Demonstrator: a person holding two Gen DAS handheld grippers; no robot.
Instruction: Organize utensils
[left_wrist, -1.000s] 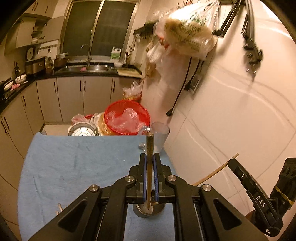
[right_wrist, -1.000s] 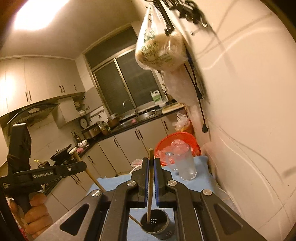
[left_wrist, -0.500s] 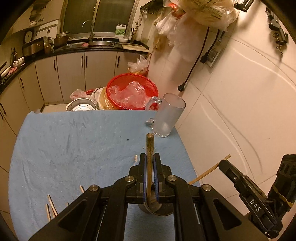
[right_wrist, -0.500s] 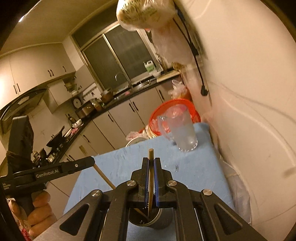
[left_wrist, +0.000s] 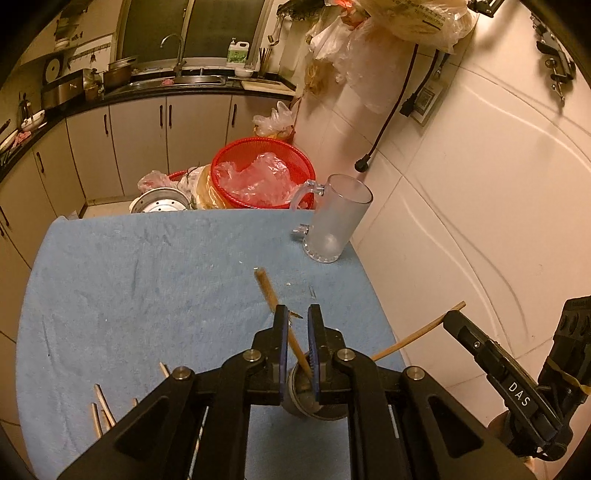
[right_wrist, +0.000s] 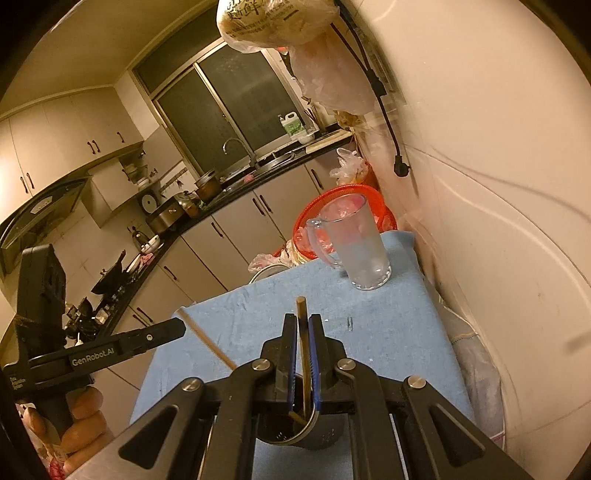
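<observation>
A perforated metal cup (left_wrist: 320, 409) (right_wrist: 328, 436) stands on the blue cloth (left_wrist: 147, 288) just under both grippers. My left gripper (left_wrist: 297, 314) has its jaws opening. A wooden chopstick (left_wrist: 266, 286) leans loose across the gap, its lower end in the cup. My right gripper (right_wrist: 303, 322) also has its jaws opening, and a second chopstick (right_wrist: 301, 308) stands nearly upright between the pads with its foot in the cup. Each gripper shows in the other's view: the right gripper (left_wrist: 456, 318) with its chopstick (left_wrist: 417, 335), the left gripper (right_wrist: 179, 326) with its chopstick (right_wrist: 207, 341).
Several loose chopsticks (left_wrist: 99, 402) lie on the cloth at the near left. A frosted glass mug (left_wrist: 336, 221) (right_wrist: 364, 243) stands at the far right corner. Behind it sits a red basket (left_wrist: 262, 173). The tiled wall (left_wrist: 461, 184) runs close along the right.
Both grippers sank toward the cup, so the chopsticks' lower ends went in. The jaws of both have parted slightly, and the left chopstick has tipped over to the left.
</observation>
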